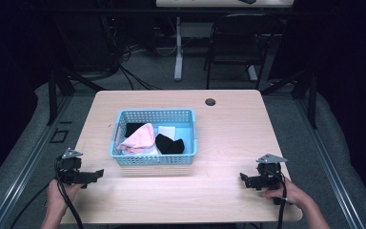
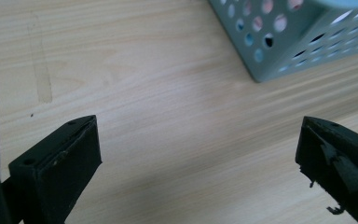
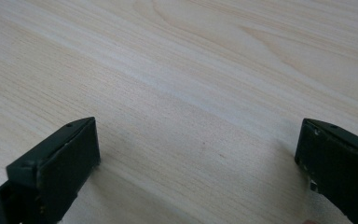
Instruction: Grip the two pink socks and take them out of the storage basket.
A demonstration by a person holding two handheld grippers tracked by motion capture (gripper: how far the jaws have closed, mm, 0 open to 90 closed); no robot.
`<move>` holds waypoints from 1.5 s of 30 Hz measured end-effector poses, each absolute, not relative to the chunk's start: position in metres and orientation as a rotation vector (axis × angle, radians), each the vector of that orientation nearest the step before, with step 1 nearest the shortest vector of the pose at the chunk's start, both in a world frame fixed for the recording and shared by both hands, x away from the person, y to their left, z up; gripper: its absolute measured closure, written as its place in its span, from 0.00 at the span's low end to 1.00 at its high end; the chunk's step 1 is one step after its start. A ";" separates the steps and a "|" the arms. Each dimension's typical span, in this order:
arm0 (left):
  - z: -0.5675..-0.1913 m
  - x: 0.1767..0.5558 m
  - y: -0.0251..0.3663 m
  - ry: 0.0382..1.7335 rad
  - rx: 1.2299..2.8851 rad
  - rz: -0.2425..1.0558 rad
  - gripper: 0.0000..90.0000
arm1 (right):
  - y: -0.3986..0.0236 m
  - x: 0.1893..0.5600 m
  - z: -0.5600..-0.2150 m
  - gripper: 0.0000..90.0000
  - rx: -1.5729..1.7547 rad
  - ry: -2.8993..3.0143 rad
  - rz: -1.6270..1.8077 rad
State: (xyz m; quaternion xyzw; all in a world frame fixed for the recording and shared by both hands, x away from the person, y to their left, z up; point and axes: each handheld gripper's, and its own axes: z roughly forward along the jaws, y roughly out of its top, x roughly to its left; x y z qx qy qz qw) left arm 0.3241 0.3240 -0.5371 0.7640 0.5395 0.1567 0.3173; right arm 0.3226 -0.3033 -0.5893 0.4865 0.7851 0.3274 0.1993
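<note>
Basket (image 1: 153, 160) sits mid-tabletop (image 1: 228, 129), holding pink cloth (image 1: 139, 138), black cloth (image 1: 169, 144) and a white piece (image 1: 167, 131). Left claw (image 1: 91, 175) is spread wide, empty, near the basket's front-left corner (image 2: 261, 70); right claw (image 1: 246, 180) likewise wide, empty, well apart. Risk: a low reach catches the perforated wall and shoves the light basket; overlapping cloths may lift together.

One wooden table (image 1: 228, 138) carries one blue perforated basket (image 1: 154, 159). Inside the basket lie four pieces of cloth: one pink (image 1: 139, 138), two black (image 1: 169, 143) (image 1: 132, 128), and one white (image 1: 167, 131). Two grippers are held over the table, a left gripper (image 1: 93, 175) and a right gripper (image 1: 244, 180), each with two black jaws spread apart. One round hole (image 1: 210, 102) sits near the table's far edge.
</note>
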 end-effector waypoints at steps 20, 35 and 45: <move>-0.486 0.346 0.296 1.304 1.987 0.400 0.00 | -0.302 0.322 -0.589 0.00 1.364 2.190 0.916; -0.465 0.400 0.246 1.206 2.076 0.367 0.00 | -0.302 0.323 -0.590 0.00 1.353 2.192 0.925; -0.474 0.426 0.207 1.170 2.194 0.310 0.00 | -0.303 0.323 -0.590 0.00 1.349 2.200 0.928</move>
